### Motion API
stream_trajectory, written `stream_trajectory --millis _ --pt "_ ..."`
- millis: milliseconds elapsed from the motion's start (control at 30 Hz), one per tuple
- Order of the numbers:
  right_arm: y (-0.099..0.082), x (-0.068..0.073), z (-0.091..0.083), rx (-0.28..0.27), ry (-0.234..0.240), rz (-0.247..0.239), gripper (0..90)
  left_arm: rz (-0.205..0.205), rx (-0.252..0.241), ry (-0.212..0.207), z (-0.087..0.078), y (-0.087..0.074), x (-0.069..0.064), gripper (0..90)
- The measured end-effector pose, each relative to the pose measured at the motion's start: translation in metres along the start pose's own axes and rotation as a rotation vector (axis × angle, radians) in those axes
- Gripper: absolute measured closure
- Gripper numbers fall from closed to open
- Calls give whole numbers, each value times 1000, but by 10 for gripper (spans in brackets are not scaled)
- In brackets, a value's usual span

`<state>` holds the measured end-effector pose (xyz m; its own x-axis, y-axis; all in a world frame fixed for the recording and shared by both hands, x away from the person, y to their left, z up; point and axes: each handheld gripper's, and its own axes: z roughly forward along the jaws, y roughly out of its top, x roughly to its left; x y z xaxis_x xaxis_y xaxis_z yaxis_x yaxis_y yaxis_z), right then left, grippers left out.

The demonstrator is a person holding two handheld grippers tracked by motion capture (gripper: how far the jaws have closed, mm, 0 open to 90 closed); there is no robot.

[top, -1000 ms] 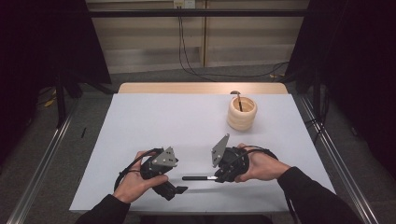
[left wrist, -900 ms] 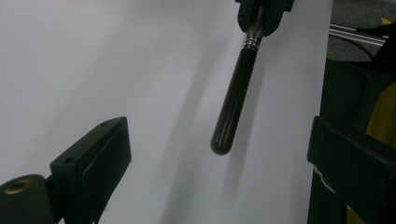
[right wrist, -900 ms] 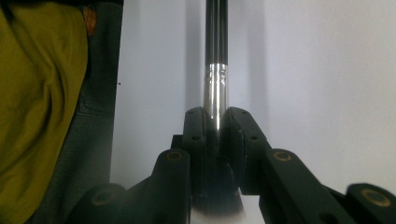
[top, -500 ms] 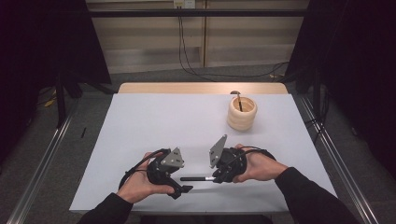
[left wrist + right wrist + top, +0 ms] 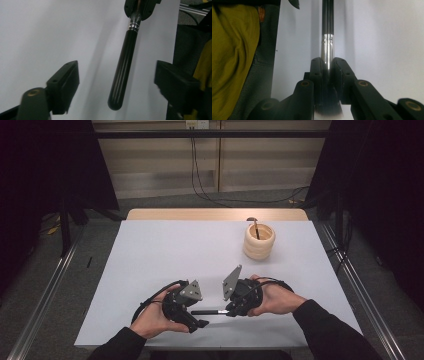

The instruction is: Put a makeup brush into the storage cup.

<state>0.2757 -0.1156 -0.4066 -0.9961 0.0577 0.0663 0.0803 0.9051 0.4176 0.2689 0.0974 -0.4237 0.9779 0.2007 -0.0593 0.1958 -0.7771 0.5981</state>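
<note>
Right hand-held gripper (image 5: 327,72) clamped on the brush (image 5: 209,311) at its metal collar. Left hand-held gripper (image 5: 116,85): jaws apart, just been closing, handle end between them (not touching). Brush hangs just above the bench (image 5: 165,255); cup (image 5: 259,240) well beyond it.

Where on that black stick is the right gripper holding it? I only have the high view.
Observer: The right gripper is shut on the brush at its silver ferrule, just past the black part.
Operator: Does the left gripper grip the handle?
Observer: Not yet. Its jaws have just been closing with the handle between them, but both pads stand clear of it.
</note>
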Motion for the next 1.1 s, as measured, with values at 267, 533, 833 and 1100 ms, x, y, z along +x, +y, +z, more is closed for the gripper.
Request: stream_trajectory --millis 267,533,833,1100 --pt "3 0 2 -11 1 -8 773 8 35 -5 2 0 2 434" --pt "4 1 3 -9 4 -3 773 26 50 -23 6 2 -1 596" --pt "5 1 5 -14 12 -15 773 53 83 -58 9 5 -1 736" --pt "4 1 7 -8 12 -25 772 62 86 -48 14 4 -4 763"
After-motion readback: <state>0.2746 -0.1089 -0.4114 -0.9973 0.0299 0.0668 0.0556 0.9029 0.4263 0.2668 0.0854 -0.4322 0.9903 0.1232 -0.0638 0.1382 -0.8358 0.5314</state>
